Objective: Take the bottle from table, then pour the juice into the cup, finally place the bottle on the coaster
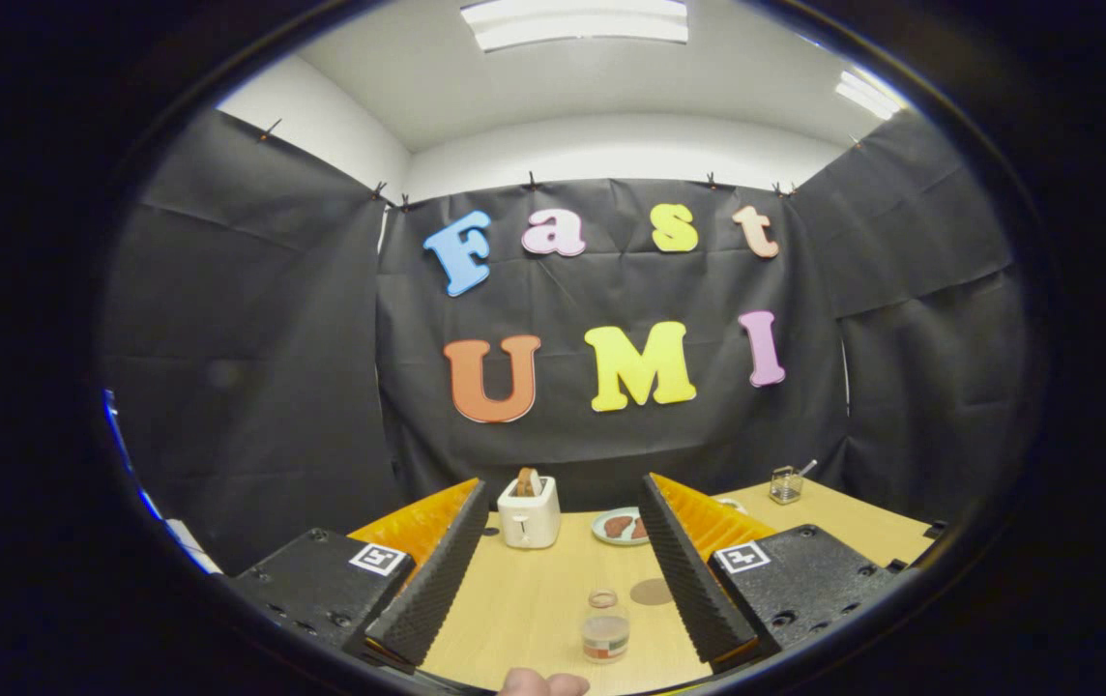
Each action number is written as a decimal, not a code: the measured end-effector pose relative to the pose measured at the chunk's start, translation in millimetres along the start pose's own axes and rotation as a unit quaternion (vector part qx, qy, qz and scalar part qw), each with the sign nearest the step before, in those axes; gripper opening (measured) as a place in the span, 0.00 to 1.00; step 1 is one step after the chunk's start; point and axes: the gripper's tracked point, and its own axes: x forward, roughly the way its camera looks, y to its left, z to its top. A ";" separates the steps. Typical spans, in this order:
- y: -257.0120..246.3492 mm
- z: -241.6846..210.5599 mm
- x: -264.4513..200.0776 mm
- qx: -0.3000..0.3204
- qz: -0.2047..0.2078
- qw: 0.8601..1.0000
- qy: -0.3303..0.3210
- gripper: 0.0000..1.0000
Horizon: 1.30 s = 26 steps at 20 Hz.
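**Fingers apart above the worktop**

The hand-held gripper [558, 570] hangs over the wooden worktop [524, 599], its two fingers spread wide and gripping nothing. Between them stands the small bottle [605, 626], upright, with the round coaster [652, 592] just beside it. Farther off sit a toaster [529, 512] with bread and a plate [619, 527]. A fingertip [543, 683] shows close in front.

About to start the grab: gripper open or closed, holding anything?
Gripper: open, fingers spread wide and holding nothing; the bottle stands on the table between them, untouched.
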 end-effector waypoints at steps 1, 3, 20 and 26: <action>2.2 -2.1 -1.2 0.002 0.000 1.000 0.000 1.00; 6.4 -3.8 -2.6 0.001 -0.001 1.000 0.002 1.00; 5.0 -29.5 -11.1 -0.003 -0.016 1.000 0.024 1.00; -1.1 -93.2 -16.6 -0.012 -0.013 0.999 0.044 1.00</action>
